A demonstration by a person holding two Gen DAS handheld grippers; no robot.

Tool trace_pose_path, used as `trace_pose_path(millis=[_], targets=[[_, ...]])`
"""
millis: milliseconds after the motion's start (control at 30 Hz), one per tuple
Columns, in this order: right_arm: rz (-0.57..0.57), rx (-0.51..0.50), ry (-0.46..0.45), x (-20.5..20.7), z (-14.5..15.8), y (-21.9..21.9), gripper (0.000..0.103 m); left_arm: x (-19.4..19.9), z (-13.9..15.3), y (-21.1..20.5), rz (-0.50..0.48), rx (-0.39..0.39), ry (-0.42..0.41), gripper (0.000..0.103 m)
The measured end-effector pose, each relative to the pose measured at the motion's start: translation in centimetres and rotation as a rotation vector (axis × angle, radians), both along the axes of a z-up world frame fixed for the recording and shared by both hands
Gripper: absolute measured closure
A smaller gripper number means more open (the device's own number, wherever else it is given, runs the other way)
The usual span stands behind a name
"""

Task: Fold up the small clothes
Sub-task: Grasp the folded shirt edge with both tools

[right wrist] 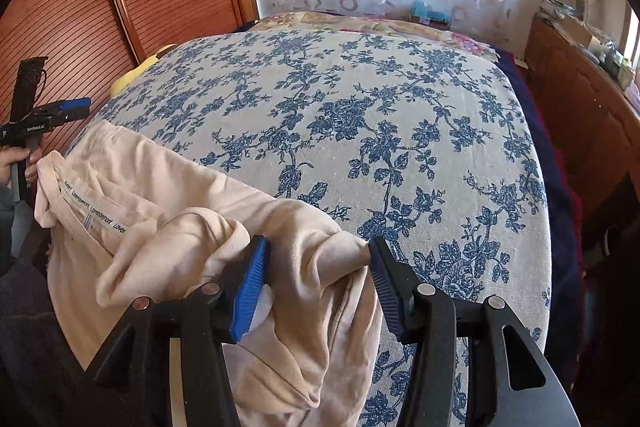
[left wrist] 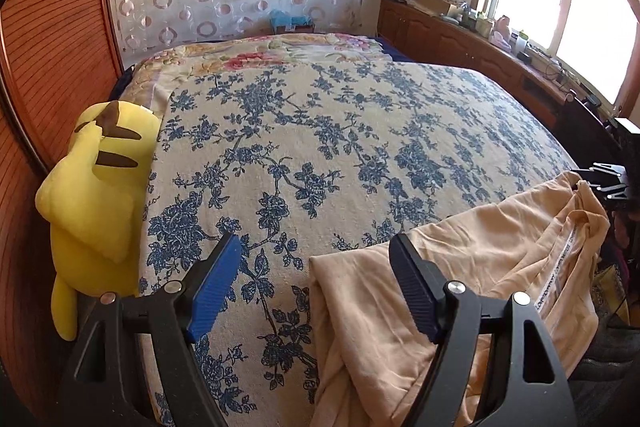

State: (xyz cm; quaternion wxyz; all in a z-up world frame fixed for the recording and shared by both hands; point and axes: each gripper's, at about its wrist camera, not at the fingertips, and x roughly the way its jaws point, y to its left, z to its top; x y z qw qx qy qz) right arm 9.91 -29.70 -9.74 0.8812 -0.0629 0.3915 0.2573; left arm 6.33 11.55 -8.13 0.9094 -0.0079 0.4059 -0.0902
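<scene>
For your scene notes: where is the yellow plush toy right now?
In the left wrist view, the plush toy lies at the bed's left edge, against the wooden wardrobe.

Most of the floral bed (left wrist: 340, 147) is left bare and passable. Its near corner is covered by the beige garment (left wrist: 460, 267), and the left edge is blocked by a yellow plush toy (left wrist: 96, 187) against the wooden wardrobe (left wrist: 52, 59).

Left wrist view: close, angled down across the bed (left wrist: 320, 131) toward the window (left wrist: 560, 7). Right wrist view: same bed (right wrist: 360, 115), same curtain wall; both share the beige garment (left wrist: 460, 267) (right wrist: 160, 211).
</scene>
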Motion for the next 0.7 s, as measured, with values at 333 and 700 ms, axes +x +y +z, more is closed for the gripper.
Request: trace_pose_path(millis=[333, 700], targets=[[-0.041, 0.037, -0.038, -0.1, 1.0, -1.5, 0.050, -0.1, -2.1, -0.3, -0.059, -0.056, 0.077, 0.051], [-0.024, -0.008, 0.012, 0.4, -1.0, 0.2, 0.050, -0.4, -2.9, -1.0, -0.087, -0.069, 0.100, 0.061]])
